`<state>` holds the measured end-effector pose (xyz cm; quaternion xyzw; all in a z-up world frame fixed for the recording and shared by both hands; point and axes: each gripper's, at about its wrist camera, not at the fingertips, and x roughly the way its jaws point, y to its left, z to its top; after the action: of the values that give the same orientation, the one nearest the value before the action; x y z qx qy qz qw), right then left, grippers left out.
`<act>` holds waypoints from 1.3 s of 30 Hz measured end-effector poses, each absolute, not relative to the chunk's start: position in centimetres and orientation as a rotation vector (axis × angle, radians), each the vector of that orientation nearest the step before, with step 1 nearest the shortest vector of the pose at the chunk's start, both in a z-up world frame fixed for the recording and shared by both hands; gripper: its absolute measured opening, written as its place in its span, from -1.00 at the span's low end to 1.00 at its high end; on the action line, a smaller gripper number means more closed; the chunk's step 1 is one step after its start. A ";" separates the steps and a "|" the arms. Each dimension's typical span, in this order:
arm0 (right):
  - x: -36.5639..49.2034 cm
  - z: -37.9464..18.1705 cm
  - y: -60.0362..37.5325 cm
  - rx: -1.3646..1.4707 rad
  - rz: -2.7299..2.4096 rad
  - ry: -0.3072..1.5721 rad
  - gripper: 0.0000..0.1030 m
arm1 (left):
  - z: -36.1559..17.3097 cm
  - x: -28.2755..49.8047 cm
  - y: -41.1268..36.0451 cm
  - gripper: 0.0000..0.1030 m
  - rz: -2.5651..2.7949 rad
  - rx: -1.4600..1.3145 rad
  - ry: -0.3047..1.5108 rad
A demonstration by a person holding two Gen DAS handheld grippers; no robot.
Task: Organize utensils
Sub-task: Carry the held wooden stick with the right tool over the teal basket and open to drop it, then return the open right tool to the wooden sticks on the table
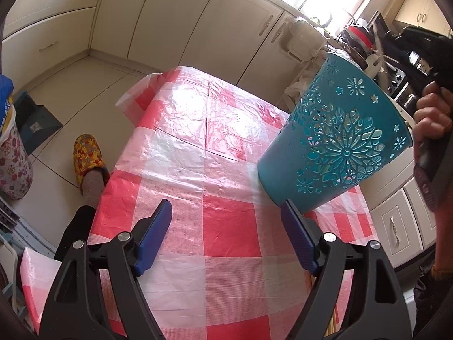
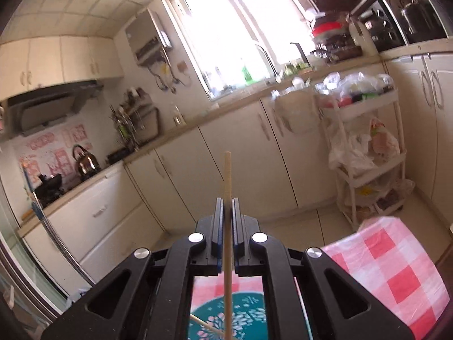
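While the bench (image 1: 226, 226) lay under its red-checked cloth, the teal holder (image 1: 337, 138) stood on its right side; the left hand-held gripper (image 1: 226, 212) hung beside it, fingers apart and empty, and the right hand-held gripper (image 2: 227, 209) above the holder clamped a wooden chopstick (image 2: 227, 175), another stick (image 2: 206, 327) resting inside
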<state>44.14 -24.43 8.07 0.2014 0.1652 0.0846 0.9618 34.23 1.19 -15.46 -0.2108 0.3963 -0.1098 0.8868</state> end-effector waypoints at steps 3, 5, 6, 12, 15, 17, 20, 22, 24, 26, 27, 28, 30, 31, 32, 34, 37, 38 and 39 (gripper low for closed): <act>44.0 8.1 -24.3 0.387 0.179 0.357 -0.80 | -15.5 34.2 1.3 0.47 -0.226 -0.449 0.819; 43.5 8.0 -24.2 0.356 0.190 0.367 -0.77 | -15.5 34.2 1.4 0.48 -0.222 -0.455 0.812; 43.1 7.9 -24.1 0.354 0.197 0.374 -0.74 | -15.5 34.1 1.5 0.49 -0.220 -0.456 0.811; 37.9 6.8 -25.6 0.345 0.170 0.385 -0.25 | -15.3 33.9 1.4 0.57 -0.185 -0.445 0.801; 34.1 4.4 -27.5 0.341 0.088 0.399 0.04 | -15.0 33.7 1.4 0.65 -0.155 -0.428 0.791; 31.5 1.1 -28.7 0.318 0.003 0.467 0.08 | -14.9 33.7 1.3 0.68 -0.130 -0.418 0.787; 29.6 -4.3 -29.7 0.253 -0.112 0.619 0.08 | -14.7 33.4 1.3 0.70 -0.109 -0.407 0.781; 29.0 -7.0 -30.6 0.245 -0.179 0.696 0.08 | -14.6 33.3 1.4 0.71 -0.105 -0.407 0.775; 28.8 -9.2 -31.8 0.283 -0.251 0.754 0.09 | -14.6 33.3 1.6 0.71 -0.104 -0.415 0.771; 28.7 -9.1 -32.4 0.324 -0.288 0.749 0.17 | -14.6 33.2 1.8 0.72 -0.100 -0.419 0.767; 28.8 -9.2 -32.4 0.321 -0.286 0.756 0.18 | -14.6 33.2 1.9 0.72 -0.098 -0.424 0.769; 29.0 -9.3 -32.3 0.315 -0.273 0.765 0.22 | -14.7 33.2 1.9 0.72 -0.097 -0.426 0.770; 29.3 -9.5 -31.9 0.303 -0.231 0.779 0.45 | -14.7 33.1 2.0 0.72 -0.100 -0.427 0.766; 29.5 -9.6 -31.6 0.295 -0.205 0.797 0.49 | -14.6 33.1 2.0 0.73 -0.101 -0.429 0.765; 29.7 -9.9 -31.4 0.289 -0.189 0.813 0.49 | -14.7 33.1 2.1 0.73 -0.101 -0.430 0.764; 30.0 -10.1 -31.0 0.289 -0.175 0.836 0.49 | -14.7 33.1 2.2 0.73 -0.103 -0.435 0.762; 30.5 -10.4 -31.0 0.298 -0.155 0.865 0.51 | -14.7 33.1 2.2 0.73 -0.107 -0.439 0.762; 30.6 -10.4 -31.0 0.296 -0.157 0.867 0.51 | -14.7 33.1 2.2 0.73 -0.108 -0.439 0.762; 30.7 -10.4 -30.9 0.292 -0.157 0.868 0.52 | -14.8 33.1 2.2 0.73 -0.109 -0.440 0.762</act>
<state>30.73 -30.88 -10.37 0.1408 0.4186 -0.0759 0.8940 33.10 2.23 -14.77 -0.2130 0.3685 -0.0527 0.9034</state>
